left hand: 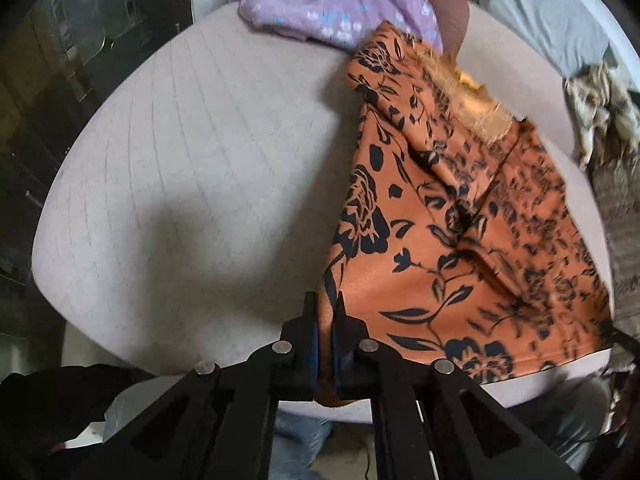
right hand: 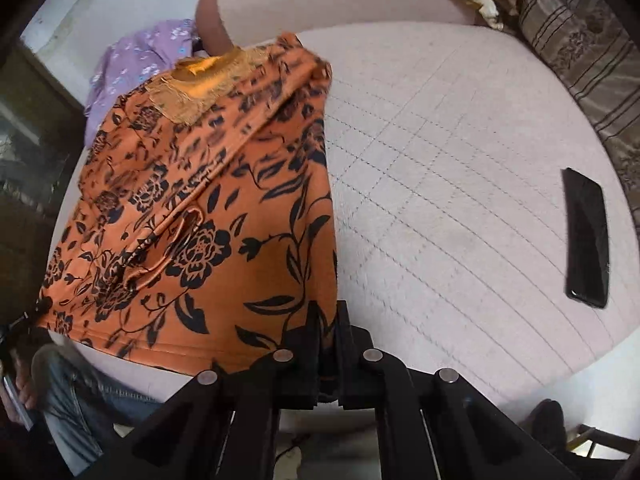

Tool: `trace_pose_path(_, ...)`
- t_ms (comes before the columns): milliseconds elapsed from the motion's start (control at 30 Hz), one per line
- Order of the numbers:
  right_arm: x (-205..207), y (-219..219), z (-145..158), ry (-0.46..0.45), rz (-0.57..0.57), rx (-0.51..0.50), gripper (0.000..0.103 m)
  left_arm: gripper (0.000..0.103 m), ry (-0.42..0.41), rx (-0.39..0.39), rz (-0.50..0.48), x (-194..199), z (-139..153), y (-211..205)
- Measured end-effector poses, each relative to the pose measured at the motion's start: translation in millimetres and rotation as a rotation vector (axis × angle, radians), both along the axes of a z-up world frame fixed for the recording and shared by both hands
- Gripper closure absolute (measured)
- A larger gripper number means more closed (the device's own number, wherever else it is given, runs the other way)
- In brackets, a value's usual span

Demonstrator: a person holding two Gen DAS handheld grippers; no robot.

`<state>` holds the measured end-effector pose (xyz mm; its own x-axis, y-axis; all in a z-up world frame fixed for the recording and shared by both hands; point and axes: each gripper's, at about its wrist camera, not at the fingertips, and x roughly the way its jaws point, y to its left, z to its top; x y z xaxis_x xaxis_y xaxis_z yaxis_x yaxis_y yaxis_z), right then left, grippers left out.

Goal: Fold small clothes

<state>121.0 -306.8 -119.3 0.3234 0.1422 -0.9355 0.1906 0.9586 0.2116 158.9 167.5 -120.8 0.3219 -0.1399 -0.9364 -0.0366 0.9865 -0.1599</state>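
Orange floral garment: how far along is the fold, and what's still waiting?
Done: both near corners are gripped. The left tool and right tool are each shut on the near hem of the orange floral garment. In hand: that hem is held up off the pale quilted cushion; no finished fold shows yet. Left: completing the fold, then the purple floral garment, still crumpled at the far edge.

Your left gripper (left hand: 325, 312) is matte black, with two flat fingers on hinged linkage bars; four round silver pivot pins sit across the links, and blue pads line the inner finger faces. Your right gripper (right hand: 329, 320) is built the same: black bars with cut-out slots and four silver pins. You wear faded blue jeans (right hand: 76, 396) with visible seam stitching.
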Motion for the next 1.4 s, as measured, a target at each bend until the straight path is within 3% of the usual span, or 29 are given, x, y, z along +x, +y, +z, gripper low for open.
trace_pose_path(167,30.7,19.4,-34.1,0.161,0.009,-0.078,0.093,0.092,0.053,0.181,0.031,17.0,-24.1,-24.9)
trace_pose_path(233,38.5,20.8,-41.5,0.174,-0.029,-0.092,0.093,0.084,0.055,0.245,0.020,19.3,-25.1,-31.2)
trace_pose_path(333,37.5,-4.0,-30.2,0.122,-0.101,-0.001,0.093,0.063,-0.006,0.160,-0.005,11.4,-8.5,-25.4)
trace_pose_path(400,27.9,-23.8,-11.8,0.045,-0.129,0.050,0.093,0.041,-0.075,0.076,-0.004,4.6,14.4,-18.3)
trace_pose_path(467,21.5,-33.7,14.3,-0.044,-0.135,0.070,0.079,0.032,-0.139,0.067,0.019,5.2,34.5,-17.8)
trace_pose_path(533,28.3,-32.5,41.4,-0.136,-0.122,0.067,0.026,0.030,-0.199,0.062,0.007,15.6,55.8,-28.7)
trace_pose_path(567,34.7,-29.3,55.2,-0.205,-0.109,0.057,0.022,0.030,-0.217,0.059,-0.016,24.2,62.1,-37.0)
trace_pose_path(700,74.8,-13.8,82.8,-0.310,-0.020,0.083,0.022,0.029,-0.279,0.114,-0.089,70.4,76.5,-68.0)
trace_pose_path(833,126.3,5.8,87.7,-0.320,0.018,0.083,0.022,0.029,-0.295,0.153,-0.155,119.8,77.3,-94.4)
trace_pose_path(1100,244.8,25.4,41.6,-0.227,0.112,0.064,0.022,0.029,-0.286,0.228,-0.245,215.4,61.3,-125.6)
trace_pose_path(1200,296.9,23.3,23.6,-0.200,0.135,0.078,0.024,0.029,-0.282,0.310,-0.252,267.4,50.5,-138.3)
trace_pose_path(1400,396.0,5.2,-6.9,-0.173,0.142,0.048,0.024,0.029,-0.262,0.284,-0.333,362.6,21.1,-153.3)
